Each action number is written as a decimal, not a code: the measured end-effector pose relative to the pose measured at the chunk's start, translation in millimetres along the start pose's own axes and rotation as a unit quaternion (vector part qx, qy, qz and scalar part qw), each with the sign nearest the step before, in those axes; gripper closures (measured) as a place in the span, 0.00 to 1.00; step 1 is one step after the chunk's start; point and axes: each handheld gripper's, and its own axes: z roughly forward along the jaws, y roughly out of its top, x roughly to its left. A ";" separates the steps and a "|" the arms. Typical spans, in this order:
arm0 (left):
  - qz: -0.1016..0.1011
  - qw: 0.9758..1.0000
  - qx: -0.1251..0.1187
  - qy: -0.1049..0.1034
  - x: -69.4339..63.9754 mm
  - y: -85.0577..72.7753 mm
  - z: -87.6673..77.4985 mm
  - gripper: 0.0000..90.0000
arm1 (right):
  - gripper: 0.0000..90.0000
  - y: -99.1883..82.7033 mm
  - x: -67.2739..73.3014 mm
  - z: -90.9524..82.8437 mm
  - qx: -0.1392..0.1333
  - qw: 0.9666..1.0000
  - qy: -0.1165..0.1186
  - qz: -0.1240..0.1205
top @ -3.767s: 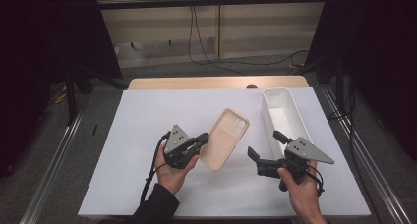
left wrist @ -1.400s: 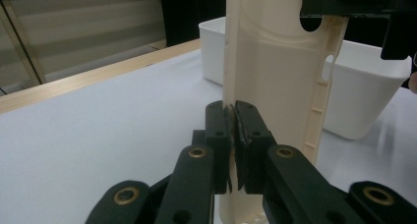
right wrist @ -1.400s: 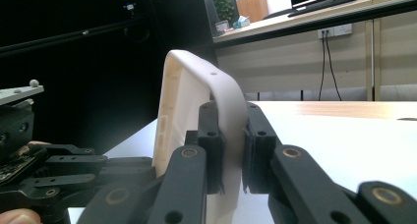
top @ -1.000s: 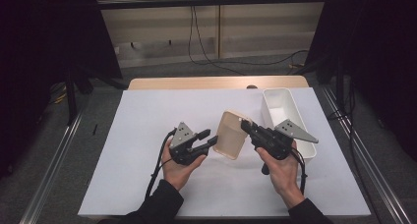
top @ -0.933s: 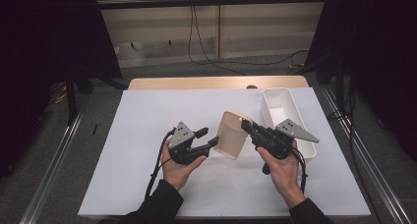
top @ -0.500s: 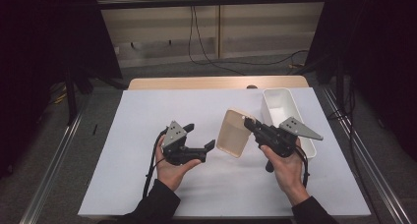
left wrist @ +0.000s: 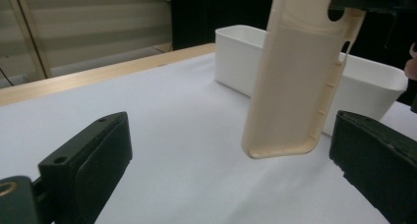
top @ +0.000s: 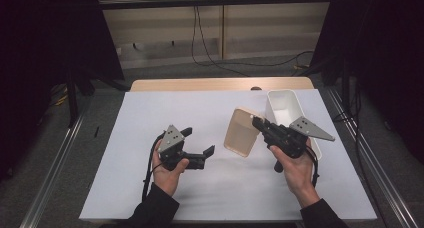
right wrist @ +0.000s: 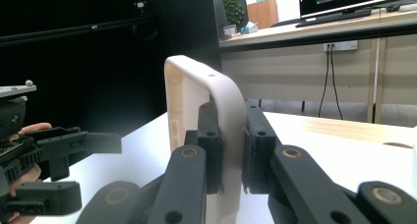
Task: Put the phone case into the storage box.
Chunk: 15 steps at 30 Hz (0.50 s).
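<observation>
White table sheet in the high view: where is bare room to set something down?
Bare: the white sheet left of the beige phone case, and the near strip between the hands. Crowded: the right side, around the white bin and right gripper.

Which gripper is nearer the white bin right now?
Right. The right gripper, shut on the phone case, sits right beside the white bin. The left gripper, jaws just opened and empty, is farther off, beyond the case.

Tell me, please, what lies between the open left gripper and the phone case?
Nothing: only bare white table cover lies between the left gripper and the phone case, seen from the high view.
</observation>
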 end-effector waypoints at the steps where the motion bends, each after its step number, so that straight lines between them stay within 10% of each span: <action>1: 0.000 1.000 -0.001 0.010 0.5 0.0 -0.5 0.02 | 0.90 1.0 -0.3 -0.9 -0.001 1.000 0.000 0.000; 15: 0.018 0.999 -0.013 0.034 7.5 -10.8 -19.0 0.02 | 0.90 13.9 -5.3 -9.6 -0.008 1.000 -0.002 -0.012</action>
